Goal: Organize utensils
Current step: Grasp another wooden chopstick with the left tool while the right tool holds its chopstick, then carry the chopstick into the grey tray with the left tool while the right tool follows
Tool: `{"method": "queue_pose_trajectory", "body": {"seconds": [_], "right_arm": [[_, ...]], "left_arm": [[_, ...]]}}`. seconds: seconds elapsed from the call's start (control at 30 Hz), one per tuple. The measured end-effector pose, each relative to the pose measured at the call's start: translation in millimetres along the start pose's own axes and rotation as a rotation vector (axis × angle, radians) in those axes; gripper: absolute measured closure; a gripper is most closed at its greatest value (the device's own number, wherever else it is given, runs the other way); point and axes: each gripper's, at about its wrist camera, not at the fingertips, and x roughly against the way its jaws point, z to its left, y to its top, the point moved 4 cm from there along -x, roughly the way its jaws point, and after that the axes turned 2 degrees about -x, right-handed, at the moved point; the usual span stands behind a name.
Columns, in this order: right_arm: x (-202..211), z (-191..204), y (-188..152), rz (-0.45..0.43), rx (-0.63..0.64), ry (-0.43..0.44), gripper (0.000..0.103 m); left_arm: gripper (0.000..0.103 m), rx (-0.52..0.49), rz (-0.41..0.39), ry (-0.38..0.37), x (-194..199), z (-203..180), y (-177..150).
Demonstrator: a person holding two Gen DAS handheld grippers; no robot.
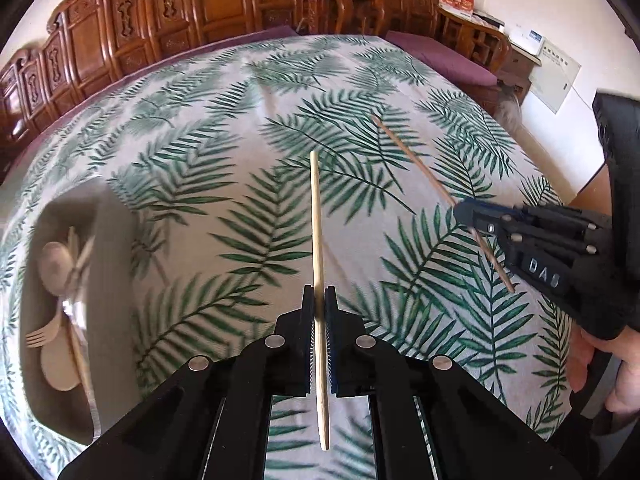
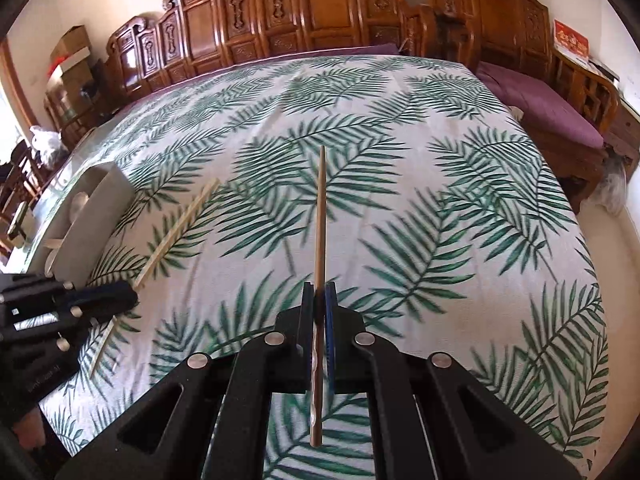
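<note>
My left gripper (image 1: 319, 294) is shut on a pale wooden chopstick (image 1: 317, 216) that points forward above the leaf-print tablecloth. My right gripper (image 2: 319, 290) is shut on a darker brown chopstick (image 2: 320, 208), also held above the cloth. In the left wrist view the right gripper (image 1: 466, 210) shows at the right with its brown chopstick (image 1: 412, 158). In the right wrist view the left gripper (image 2: 130, 294) shows at the left with its pale chopstick (image 2: 180, 226). A white tray (image 1: 86, 208) at the left holds wooden spoons (image 1: 54, 266) and a fork (image 1: 42, 336).
The tablecloth (image 2: 400, 220) covers the whole table. Carved wooden chairs (image 2: 280, 12) line the far edge, and a purple-cushioned bench (image 2: 544, 108) stands at the right. The tray also shows in the right wrist view (image 2: 94, 216). A hand (image 1: 600, 364) holds the right gripper.
</note>
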Motion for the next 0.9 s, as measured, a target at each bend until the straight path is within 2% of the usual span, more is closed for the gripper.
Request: {"method": "queue_pose_trajectory", "body": {"seconds": [0.3,0.57,0.9], "right_arm": [[11,45,-5,-0.002,0.090,0.021,0.097],[16,80,-16,0.006,0.107,0.050,0.097],[43,133,0,-0.038,0.155,0.087,0.097]], "left_arm": [[0.099,0.040,-0.042,0.011,34,36,-2],[0.099,0.057,-0.074,-0.003,63,61,-13],[0.099,0.095,-0.108,-0.009,92,110,-18]]}}
